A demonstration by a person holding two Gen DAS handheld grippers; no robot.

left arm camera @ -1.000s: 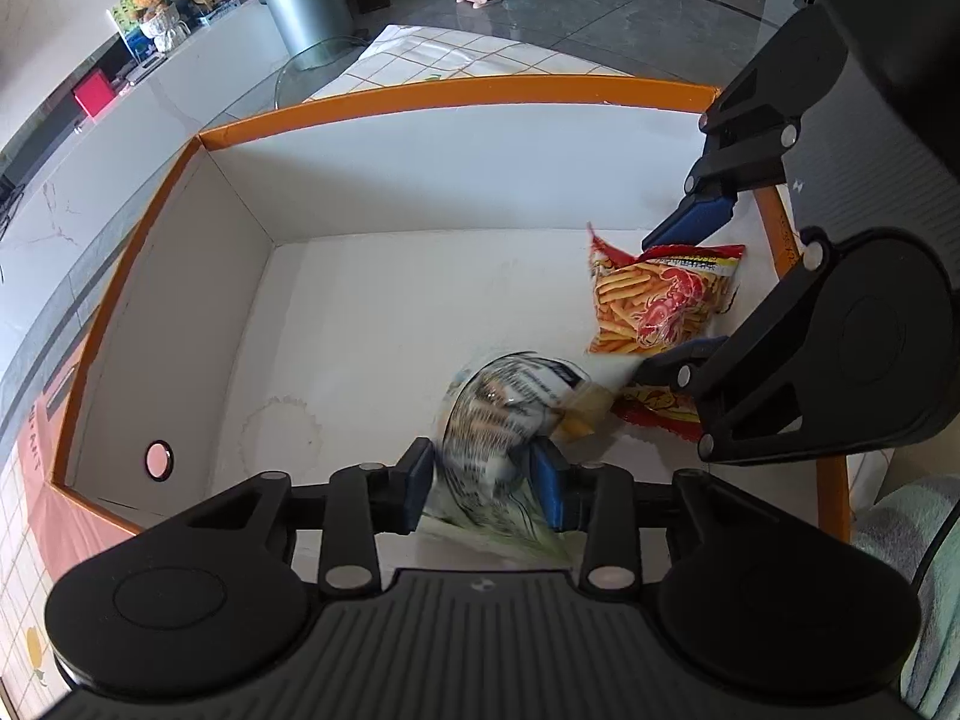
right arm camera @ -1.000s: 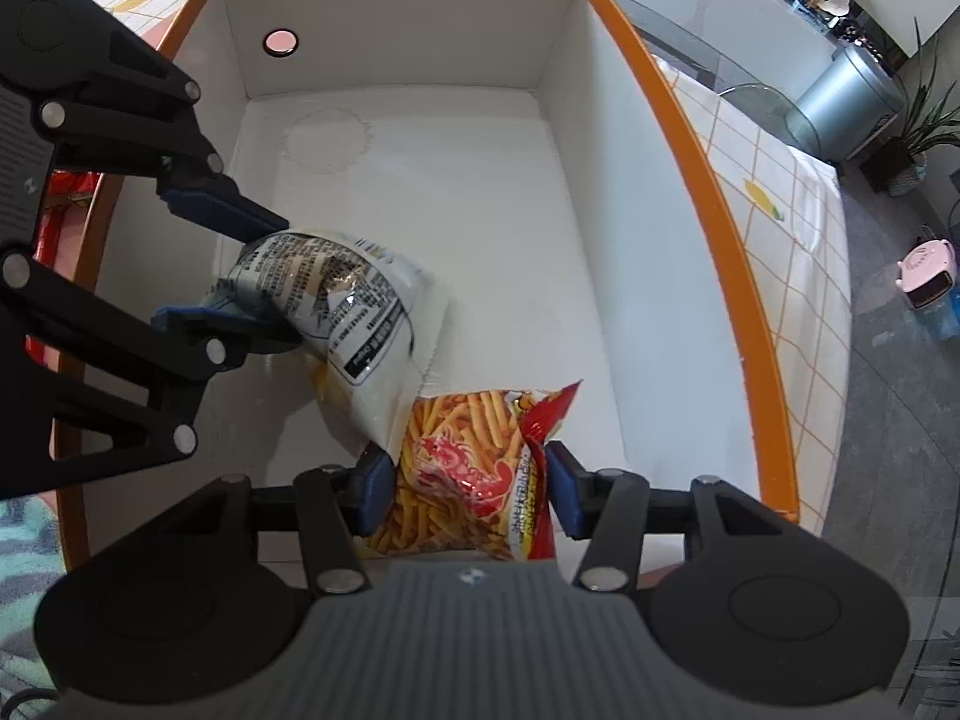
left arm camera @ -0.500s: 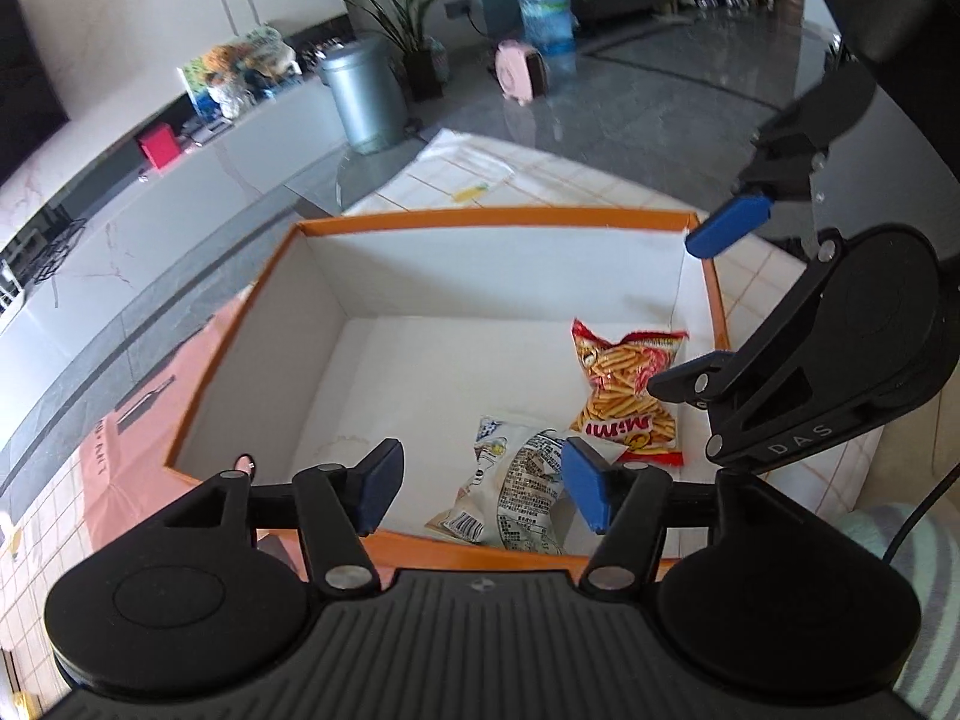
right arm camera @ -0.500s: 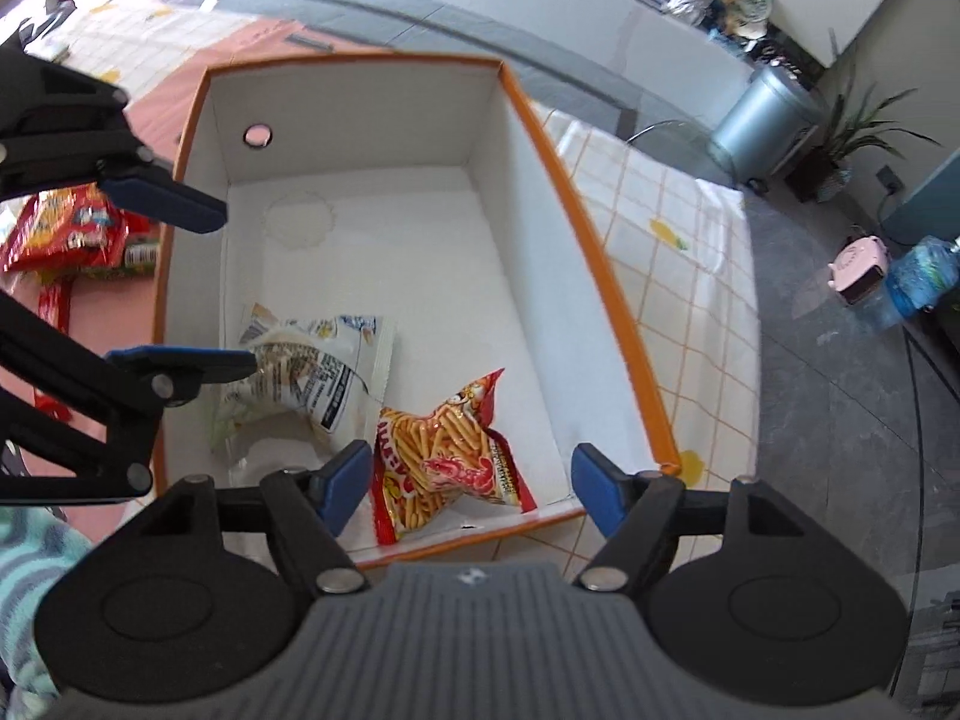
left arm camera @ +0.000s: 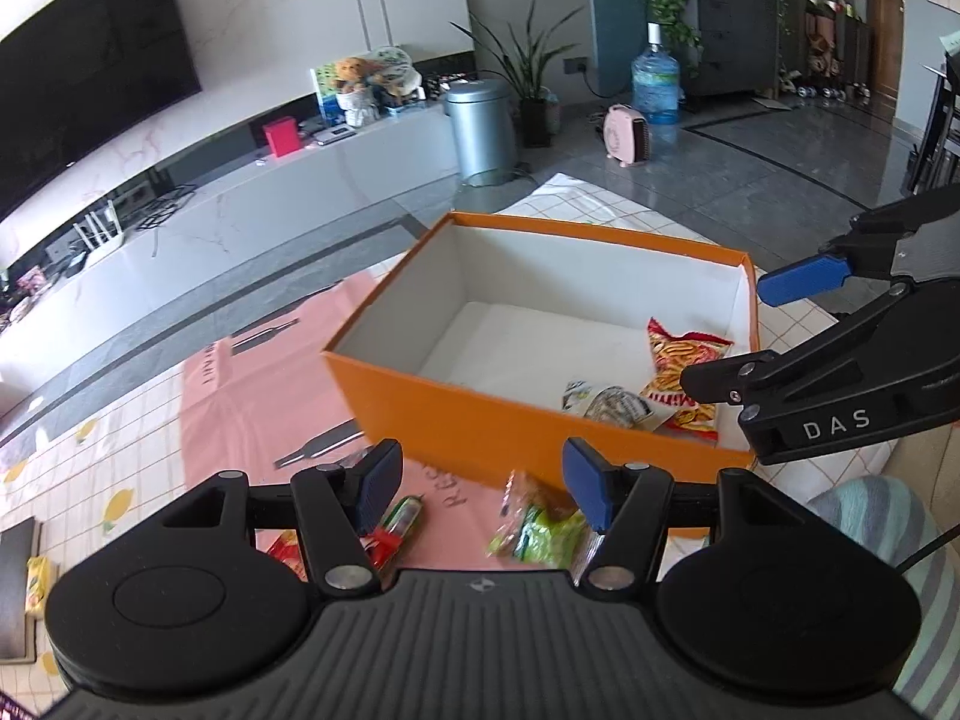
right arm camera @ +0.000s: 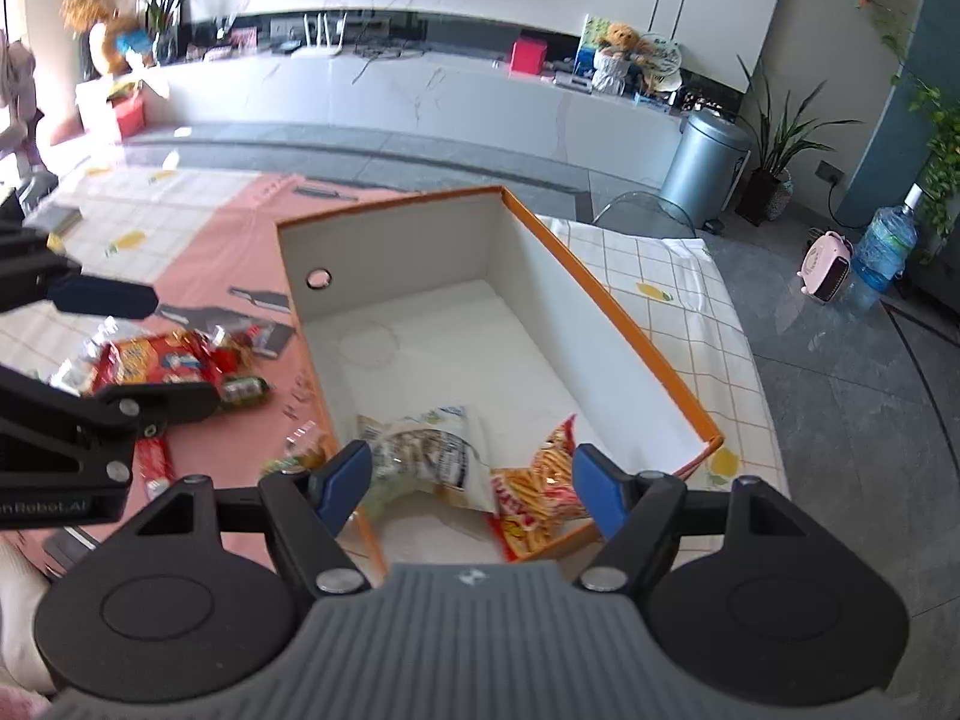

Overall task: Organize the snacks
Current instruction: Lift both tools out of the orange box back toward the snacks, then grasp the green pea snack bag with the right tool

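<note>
An orange box (left arm camera: 444, 402) (right arm camera: 630, 324) with white inside walls holds a white snack bag (left arm camera: 609, 405) (right arm camera: 429, 450) and a red-and-yellow chip bag (left arm camera: 684, 372) (right arm camera: 540, 489), lying side by side at its near end. My left gripper (left arm camera: 480, 483) hangs open and empty above the pink mat, left of the box. A green snack packet (left arm camera: 534, 531) lies below it. My right gripper (right arm camera: 471, 492) is open and empty above the box's near end. Each gripper shows at the edge of the other's view.
On the pink mat (right arm camera: 240, 228) left of the box lie several loose snacks: a red cracker pack (right arm camera: 150, 360), a green-wrapped sausage (right arm camera: 243, 389), a red stick (right arm camera: 153, 462). A checked tablecloth (right arm camera: 672, 282) covers the table. The floor, a metal bin (left arm camera: 480, 126) and a water bottle lie beyond.
Both grippers let go of their bags, which now lie in the box. Both opened, rose and drew back; the left one has swung out over the mat.
</note>
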